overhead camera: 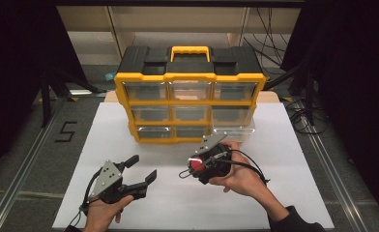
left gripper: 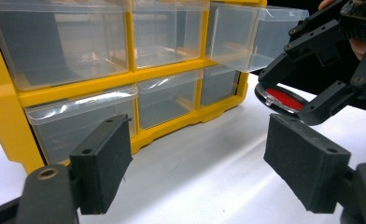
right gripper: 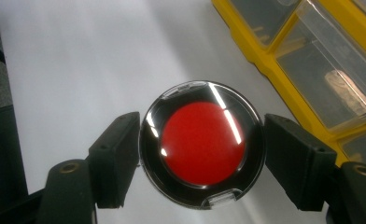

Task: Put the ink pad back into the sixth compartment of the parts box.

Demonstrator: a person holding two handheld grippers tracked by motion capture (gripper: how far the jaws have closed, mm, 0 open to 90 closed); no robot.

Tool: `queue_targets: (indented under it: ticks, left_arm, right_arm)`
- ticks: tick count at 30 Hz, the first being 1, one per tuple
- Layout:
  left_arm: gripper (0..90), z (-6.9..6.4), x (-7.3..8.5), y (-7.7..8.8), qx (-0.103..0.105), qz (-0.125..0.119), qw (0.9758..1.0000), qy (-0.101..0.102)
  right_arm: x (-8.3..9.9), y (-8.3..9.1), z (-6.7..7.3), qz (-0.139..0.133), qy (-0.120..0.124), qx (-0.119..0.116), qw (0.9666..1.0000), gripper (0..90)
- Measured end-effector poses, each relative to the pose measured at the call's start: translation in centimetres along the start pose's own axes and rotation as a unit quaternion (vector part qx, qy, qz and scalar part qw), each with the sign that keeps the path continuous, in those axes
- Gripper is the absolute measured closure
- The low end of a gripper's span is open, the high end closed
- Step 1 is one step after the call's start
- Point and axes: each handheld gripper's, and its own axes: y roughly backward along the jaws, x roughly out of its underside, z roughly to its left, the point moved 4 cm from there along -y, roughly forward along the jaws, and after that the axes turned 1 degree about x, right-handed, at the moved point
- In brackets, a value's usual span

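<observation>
Two right fingers: the right gripper (right gripper: 202, 144) has its black pads pressed on opposite edges of a round compact (right gripper: 202, 143), standing wide because the case is wide.
Round compact: black-rimmed case with a clear lid and a red disc inside, lifted off the counter in front of the drawer cabinet, near its lower right corner; it also appears in the left gripper view (left gripper: 284, 99) and the high view (overhead camera: 197, 166).
Right hand: wrapped around the gripper body, just in front of the cabinet's bottom row (overhead camera: 240, 171).
Left fingers: the left gripper (overhead camera: 141, 169) stands wide open with nothing between the pads, aimed toward the cabinet.
Left hand: holds its gripper low, well in front of the cabinet's left half (overhead camera: 103, 212).
Drawer cabinet: yellow frame, black top with a yellow handle, three rows of clear drawers (overhead camera: 190, 104).
Open drawer: the bottom right drawer (overhead camera: 233, 133) is pulled out from the cabinet front, just behind the held compact.
Counter: white sheet (overhead camera: 274, 193) under the cabinet and both hands.
</observation>
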Motion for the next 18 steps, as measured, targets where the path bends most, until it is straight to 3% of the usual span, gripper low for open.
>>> queue_targets:
  ticks: [7,18]
  left_arm:
    - [22.4,0.0,0.0,0.0,0.0,0.0,1.0,-0.001]
    - [22.4,0.0,0.0,0.0,0.0,0.0,1.0,0.0]
  right_arm:
    - [-0.4,0.9,0.1,-0.007,0.001,0.003,1.0,30.5]
    - [-1.1,3.0,-0.4,-0.04,0.007,0.018,0.999,30.5]
